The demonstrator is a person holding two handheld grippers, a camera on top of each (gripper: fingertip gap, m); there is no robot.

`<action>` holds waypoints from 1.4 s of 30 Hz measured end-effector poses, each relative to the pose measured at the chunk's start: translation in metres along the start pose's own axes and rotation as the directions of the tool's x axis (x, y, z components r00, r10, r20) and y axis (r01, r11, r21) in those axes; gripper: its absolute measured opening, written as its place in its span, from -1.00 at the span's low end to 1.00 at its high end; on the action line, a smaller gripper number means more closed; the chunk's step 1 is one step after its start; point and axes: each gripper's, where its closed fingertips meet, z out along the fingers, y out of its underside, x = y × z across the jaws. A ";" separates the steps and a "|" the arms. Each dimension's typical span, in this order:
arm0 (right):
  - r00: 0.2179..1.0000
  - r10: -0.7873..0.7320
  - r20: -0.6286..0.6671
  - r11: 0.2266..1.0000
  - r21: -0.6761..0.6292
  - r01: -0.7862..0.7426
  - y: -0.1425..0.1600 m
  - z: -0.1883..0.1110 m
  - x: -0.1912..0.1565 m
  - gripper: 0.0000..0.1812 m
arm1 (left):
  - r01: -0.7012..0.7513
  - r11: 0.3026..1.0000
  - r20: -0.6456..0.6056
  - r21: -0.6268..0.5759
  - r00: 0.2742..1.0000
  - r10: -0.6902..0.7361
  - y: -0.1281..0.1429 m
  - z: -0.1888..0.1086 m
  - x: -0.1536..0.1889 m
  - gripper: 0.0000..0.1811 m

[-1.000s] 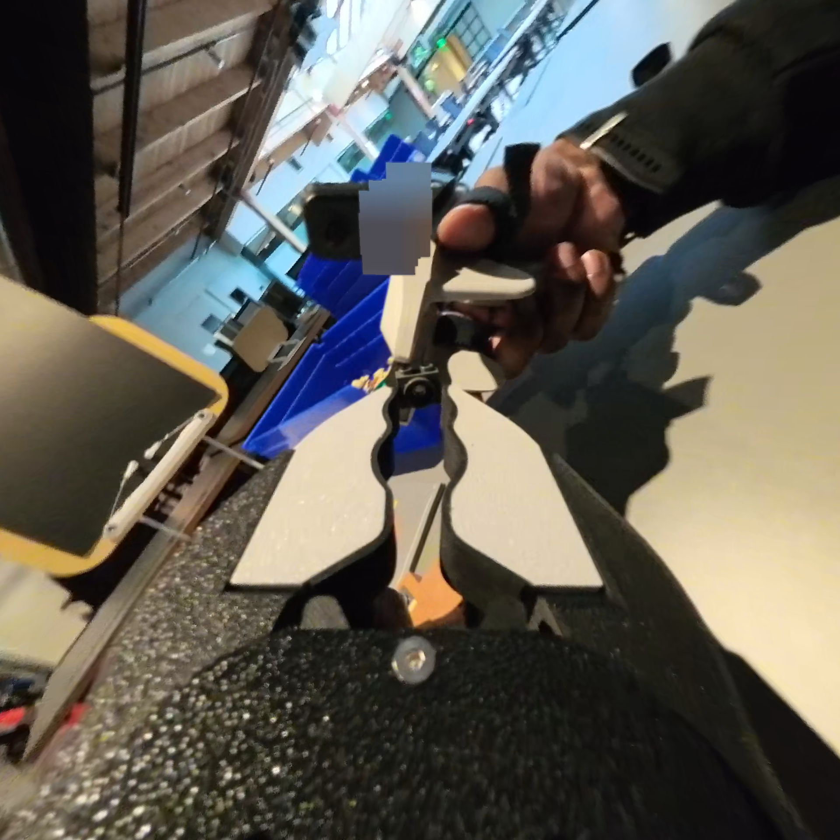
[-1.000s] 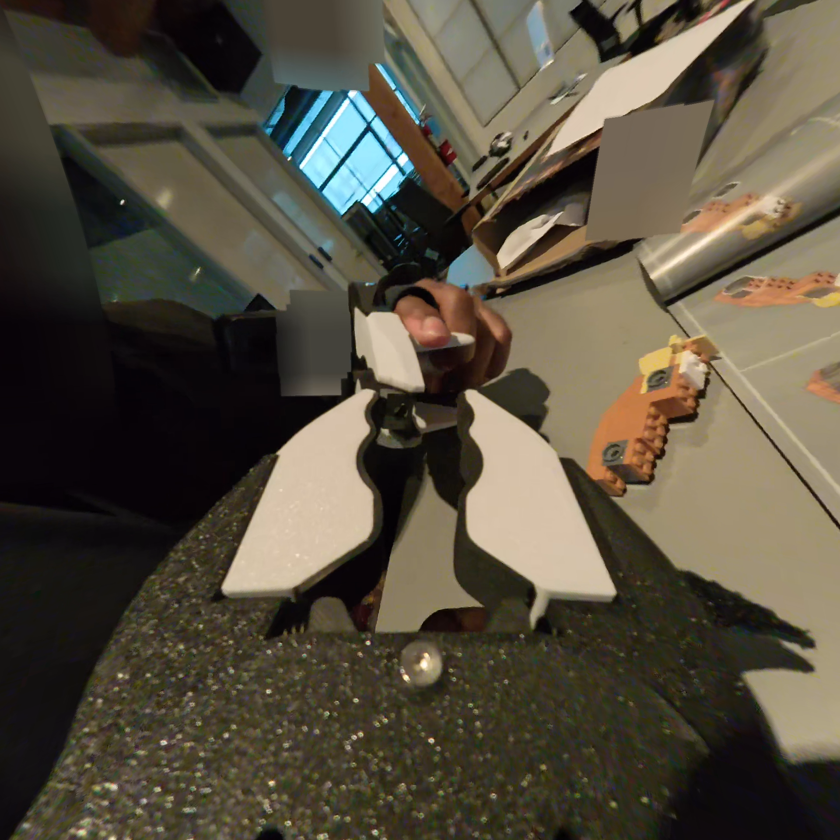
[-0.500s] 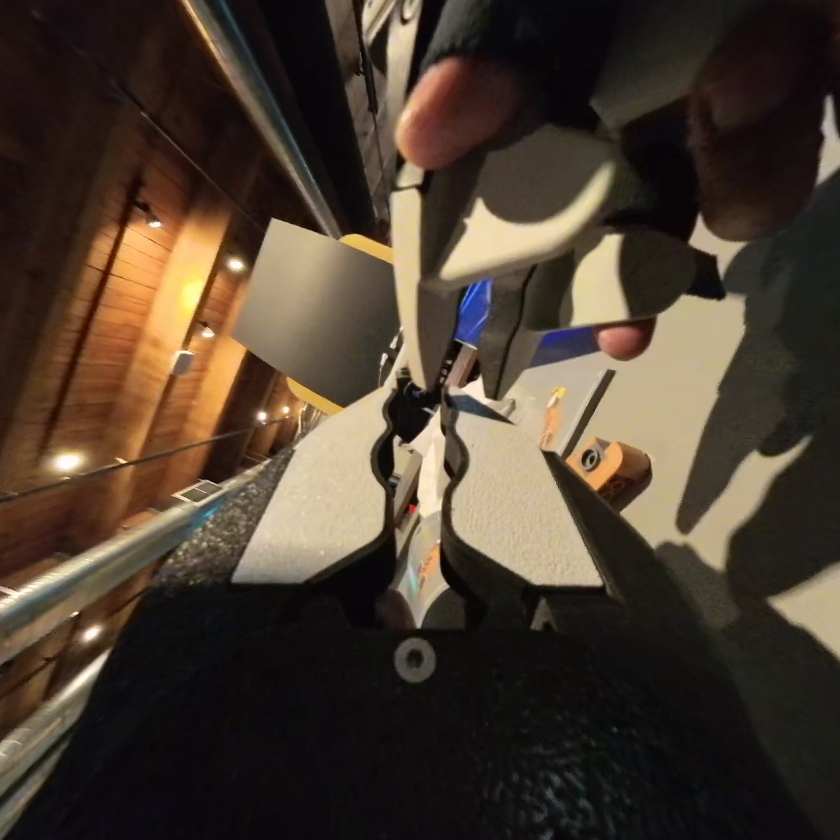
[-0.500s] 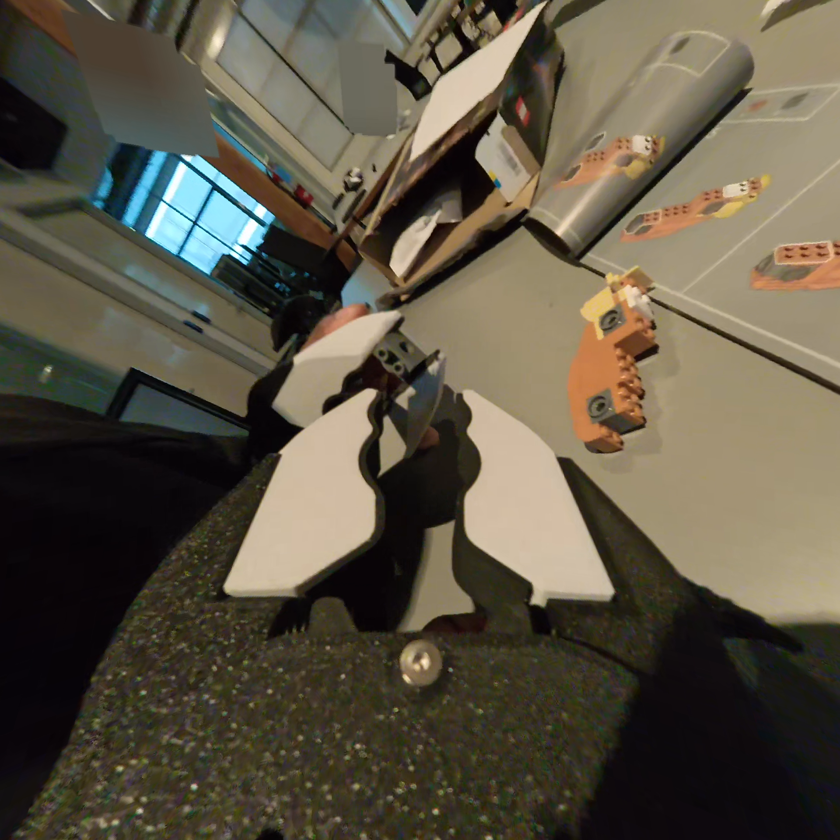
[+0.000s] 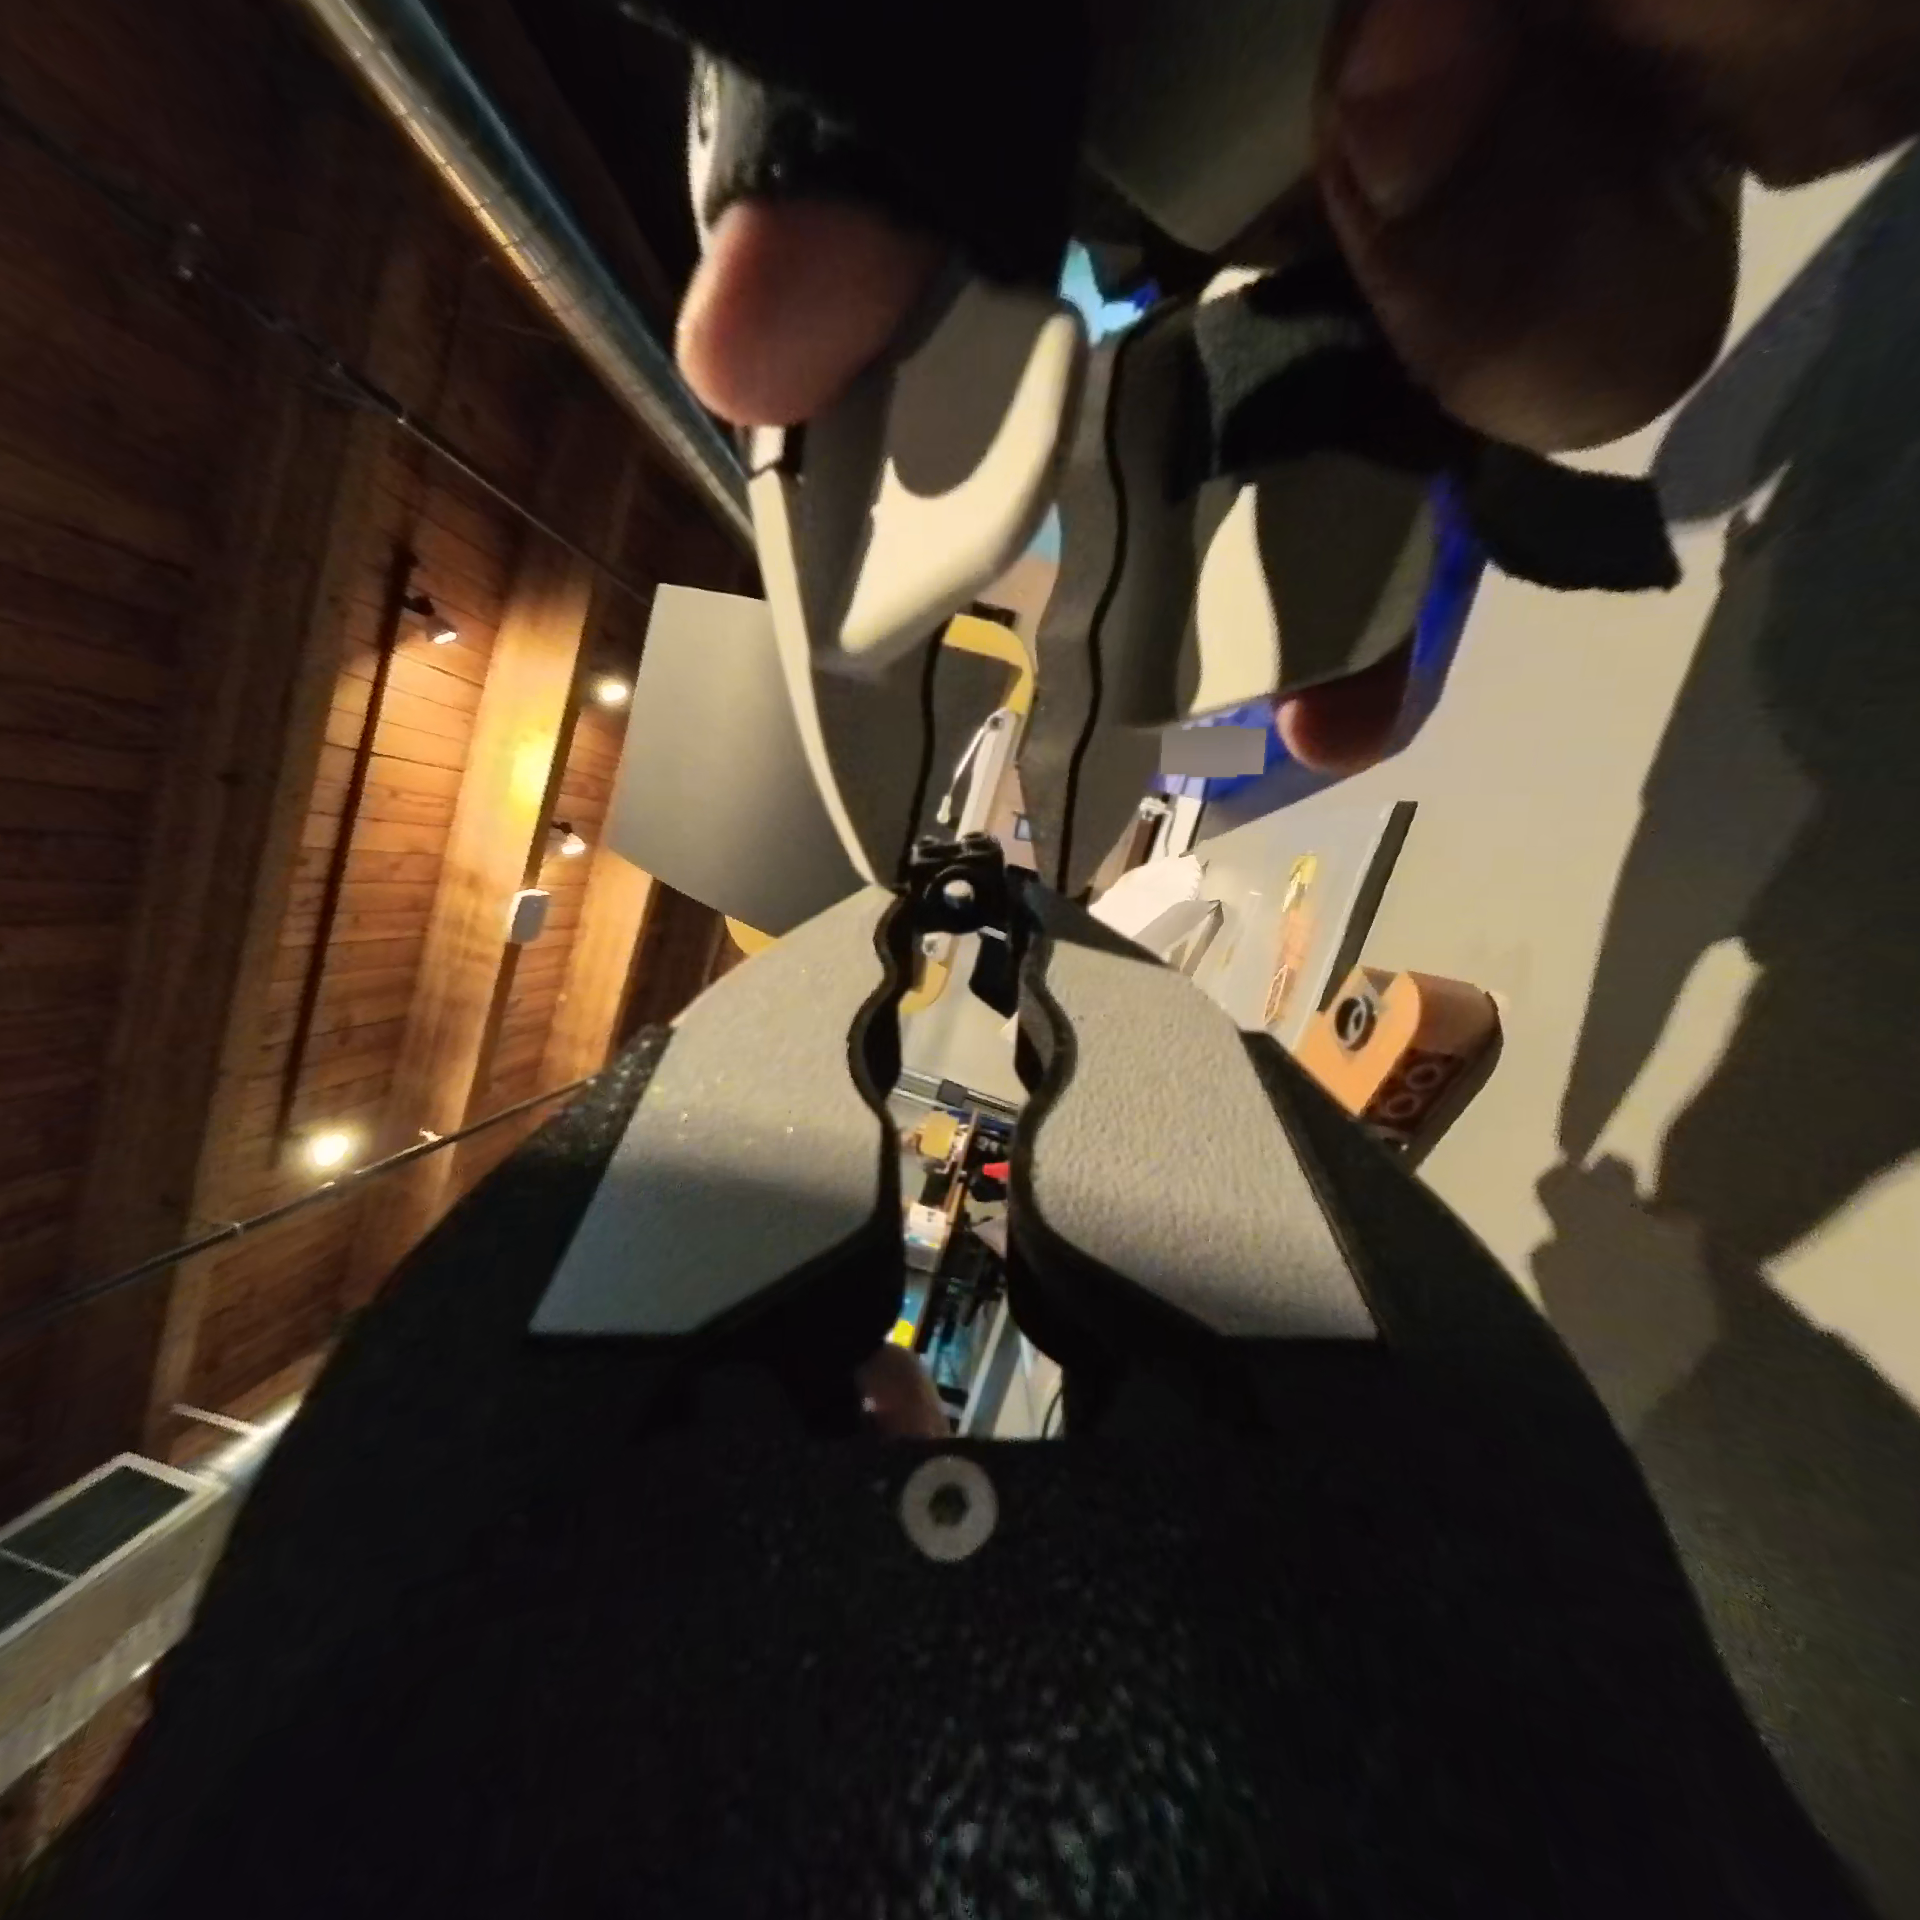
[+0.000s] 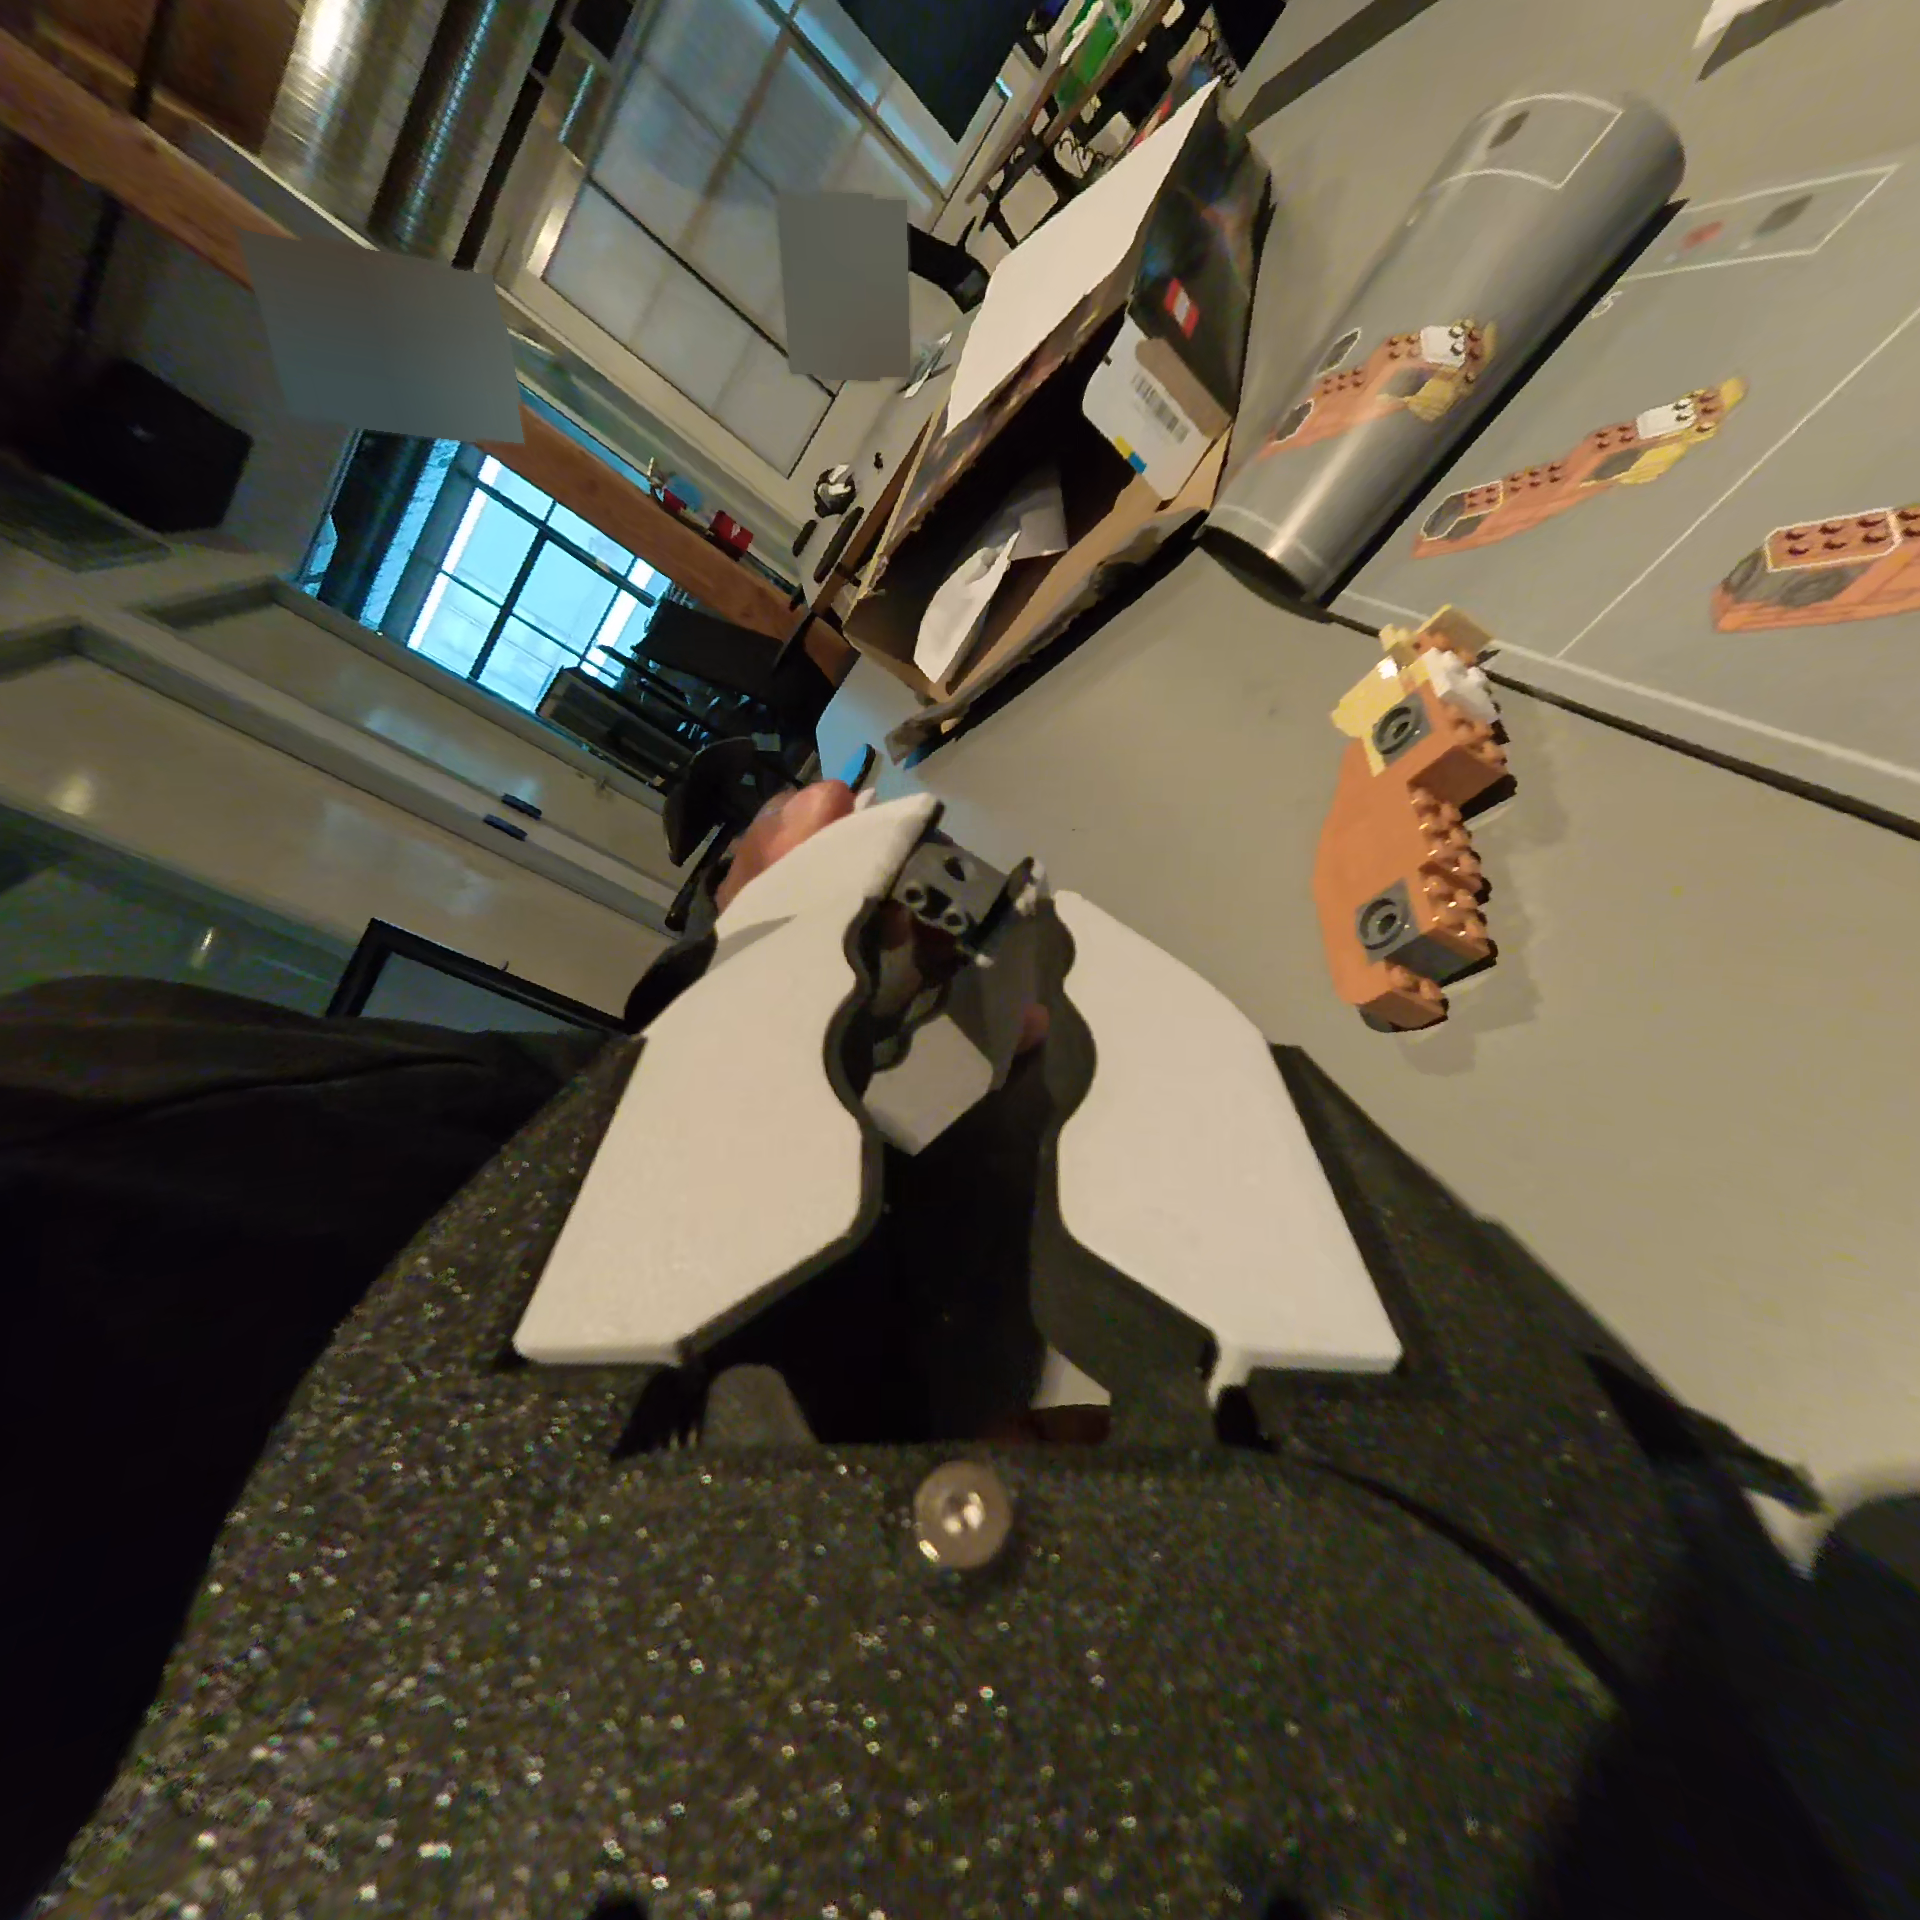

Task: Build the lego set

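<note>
Around you runs a dark wood-plank wall [image 5: 312, 727] dotted with small warm lamps [image 5: 330, 1147] under a metal duct [image 5: 540, 239], while opposite, tall windows [image 6: 499, 613] glow blue beyond a long counter [image 6: 644, 499] and a grey tabletop [image 6: 1558, 1195].

Matt grey fingers [image 6: 727, 1122] (grainy plastic)

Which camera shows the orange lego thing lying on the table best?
The right wrist view. There the orange lego build lies in full sight on the grey table, with its studs, dark round pieces and tan end showing. In the left wrist view only one end of it peeks out behind the left tongs.
</note>
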 end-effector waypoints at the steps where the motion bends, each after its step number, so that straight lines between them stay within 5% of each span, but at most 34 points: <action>1: 1.000 0.007 0.000 1.000 0.002 -0.007 0.000 0.000 0.001 -0.69 | -0.010 1.000 -0.001 0.007 1.000 0.010 0.000 0.000 0.001 -0.82; 15: 1.000 -0.001 -0.013 1.000 -0.011 0.001 0.006 0.001 0.010 -0.81 | -0.097 0.993 -0.048 0.068 0.994 0.100 0.000 -0.004 0.013 -0.75; 21: 0.999 -0.036 0.000 0.999 -0.022 0.036 0.006 -0.005 0.014 -0.81 | -0.035 0.993 -0.173 0.114 0.983 0.055 0.002 -0.004 0.023 -0.61; 25: 0.989 -0.140 0.040 0.988 -0.064 0.142 0.008 -0.011 0.010 -0.81 | 0.115 0.985 -0.383 0.125 0.922 -0.059 0.011 -0.008 0.036 -0.55; 29: 0.945 -0.324 0.049 0.929 -0.175 0.327 0.013 -0.019 0.014 -0.81 | 0.427 0.904 -0.690 -0.025 0.647 -0.325 0.022 -0.022 0.051 -0.59; 31: 0.899 -0.433 0.070 0.866 -0.244 0.436 0.017 -0.021 0.014 -0.81 | 0.616 0.763 -0.785 -0.195 0.368 -0.498 0.016 -0.031 0.047 -0.59; 33: 0.843 -0.530 0.094 0.787 -0.316 0.530 0.020 -0.022 0.014 -0.81 | 0.729 0.549 -0.782 -0.408 0.032 -0.623 0.004 -0.034 0.037 -0.58; 36: 0.748 -0.651 0.131 0.655 -0.401 0.641 0.024 -0.020 0.014 -0.81 | 0.694 0.282 -0.658 -0.663 -0.359 -0.663 -0.007 -0.029 0.029 -0.56; 39: 0.670 -0.726 0.156 0.545 -0.464 0.698 0.026 -0.019 0.016 -0.81 | 0.635 0.184 -0.586 -0.750 -0.509 -0.630 -0.018 -0.029 0.025 -0.56; 42: 0.618 -0.768 0.168 0.474 -0.500 0.725 0.026 -0.018 0.017 -0.81 | 0.564 0.155 -0.523 -0.811 -0.582 -0.622 -0.025 -0.032 0.029 -0.59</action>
